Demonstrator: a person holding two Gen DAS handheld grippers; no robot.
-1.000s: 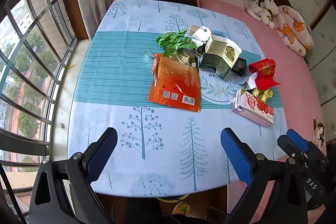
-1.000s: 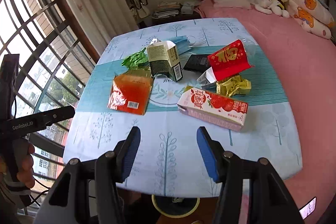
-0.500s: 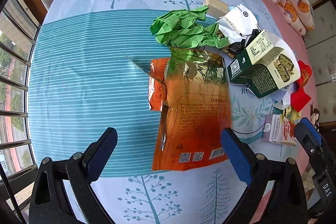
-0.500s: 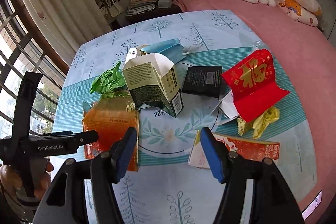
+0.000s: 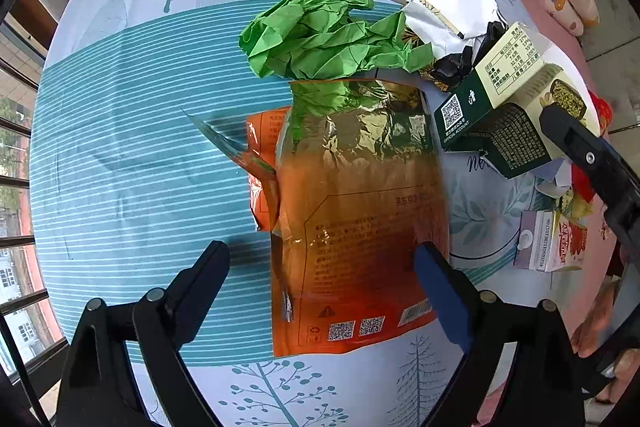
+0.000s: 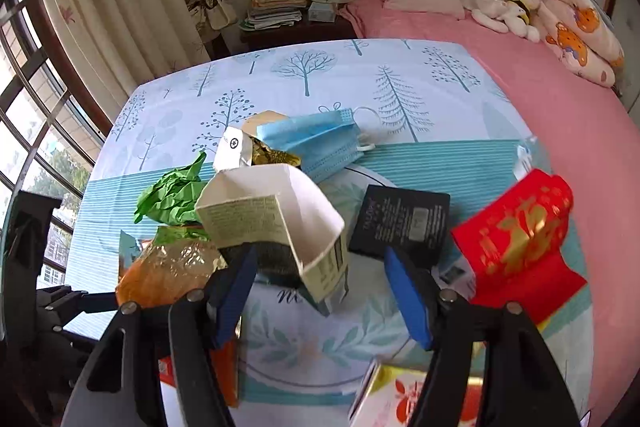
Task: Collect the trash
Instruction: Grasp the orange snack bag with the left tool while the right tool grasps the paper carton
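Note:
An orange foil snack bag [image 5: 360, 227] lies flat on the tree-print tablecloth [image 5: 132, 155]. My left gripper [image 5: 320, 267] hovers just above the bag, pointing steeply down. Its jaws are closing with the bag between them, and the pads are not pressing on it. Crumpled green paper [image 5: 328, 39] lies beyond the bag. An open green-and-cream carton [image 6: 280, 211] stands between the opening jaws of my right gripper [image 6: 320, 263], untouched. A red envelope [image 6: 516, 239], a black box [image 6: 404, 219], a blue face mask [image 6: 316, 143] and a strawberry milk carton [image 5: 552, 243] lie around it.
A pink bed [image 6: 520, 75] with a pillow and soft toys borders the table on the right. Barred windows [image 6: 24, 107] and a curtain [image 6: 120, 7] run along the left. A nightstand with stacked papers [image 6: 276, 11] stands behind the table.
Both grippers have dropped and moved forward over the trash pile. The left jaws have narrowed slightly around the orange bag. The right jaws have widened around the carton.

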